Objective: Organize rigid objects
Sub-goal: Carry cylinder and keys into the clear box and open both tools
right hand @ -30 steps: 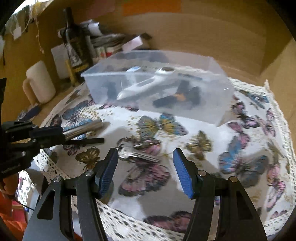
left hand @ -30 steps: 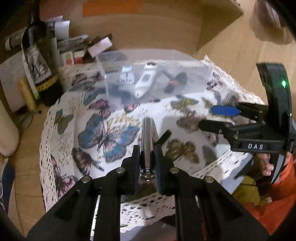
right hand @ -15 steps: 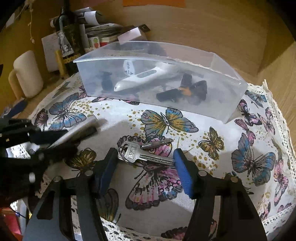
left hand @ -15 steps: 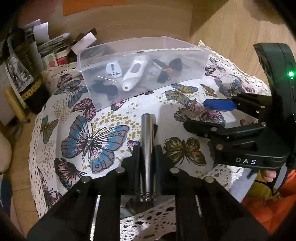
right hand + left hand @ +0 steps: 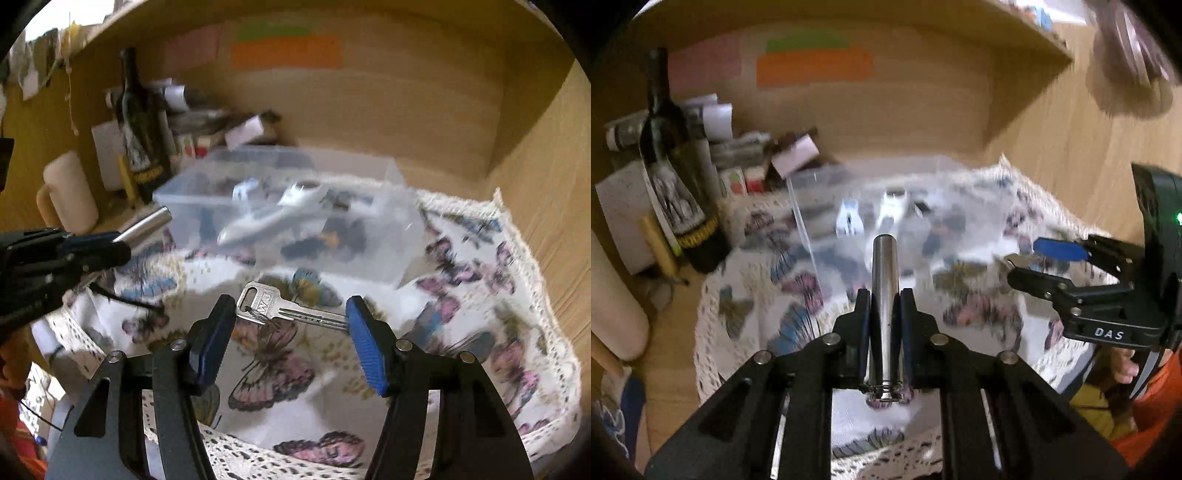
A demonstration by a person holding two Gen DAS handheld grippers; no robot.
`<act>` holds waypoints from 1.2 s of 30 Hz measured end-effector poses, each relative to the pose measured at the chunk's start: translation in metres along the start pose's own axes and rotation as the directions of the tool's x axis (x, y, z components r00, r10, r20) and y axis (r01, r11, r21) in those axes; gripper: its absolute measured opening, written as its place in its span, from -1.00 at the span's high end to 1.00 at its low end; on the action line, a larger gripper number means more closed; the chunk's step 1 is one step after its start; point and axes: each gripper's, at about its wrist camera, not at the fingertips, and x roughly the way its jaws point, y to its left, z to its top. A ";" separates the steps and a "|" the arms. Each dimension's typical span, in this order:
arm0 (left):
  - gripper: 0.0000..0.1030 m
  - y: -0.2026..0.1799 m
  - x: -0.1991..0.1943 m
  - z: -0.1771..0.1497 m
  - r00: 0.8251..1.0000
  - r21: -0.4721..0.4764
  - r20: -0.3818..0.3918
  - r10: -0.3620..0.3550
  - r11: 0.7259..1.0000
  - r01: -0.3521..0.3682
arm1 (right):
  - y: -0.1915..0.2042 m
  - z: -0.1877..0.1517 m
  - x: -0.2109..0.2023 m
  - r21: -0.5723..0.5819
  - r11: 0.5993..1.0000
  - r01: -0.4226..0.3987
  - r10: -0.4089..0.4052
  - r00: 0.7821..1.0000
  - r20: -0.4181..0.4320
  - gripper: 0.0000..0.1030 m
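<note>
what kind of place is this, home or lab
Most likely a home, perhaps a cluttered wooden desk nook: a butterfly-print tablecloth with lace edging, a wine bottle beside stacked papers, and a clear plastic bin holding household odds and ends.

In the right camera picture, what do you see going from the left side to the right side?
Left gripper holding a metal tube → dark bottle → key → lace cloth edge.

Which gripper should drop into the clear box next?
Left. The left gripper is shut on the metal tube, pointed toward the clear box. The right gripper only spans the key lengthwise.
</note>
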 end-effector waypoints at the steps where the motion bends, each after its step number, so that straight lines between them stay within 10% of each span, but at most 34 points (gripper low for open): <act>1: 0.72 0.001 -0.001 0.005 1.000 -0.006 0.011 -0.001 1.000 0.001 | -0.003 0.004 -0.004 0.005 1.000 -0.002 0.002 1.000 0.015 -0.14; 20: 0.72 0.025 0.012 0.099 0.992 -0.055 0.125 0.012 0.998 -0.005 | -0.033 0.092 -0.006 0.000 1.000 0.014 -0.014 0.979 0.205 -0.14; 29: 0.72 0.032 0.049 0.117 0.994 -0.045 0.109 0.015 0.999 -0.010 | -0.035 0.103 0.042 0.000 1.000 -0.003 0.003 0.992 0.125 -0.14; 36: 0.72 0.033 0.107 0.098 0.999 -0.015 -0.041 0.003 1.000 -0.003 | -0.033 0.092 0.089 -0.016 1.000 -0.014 0.014 1.000 -0.005 -0.14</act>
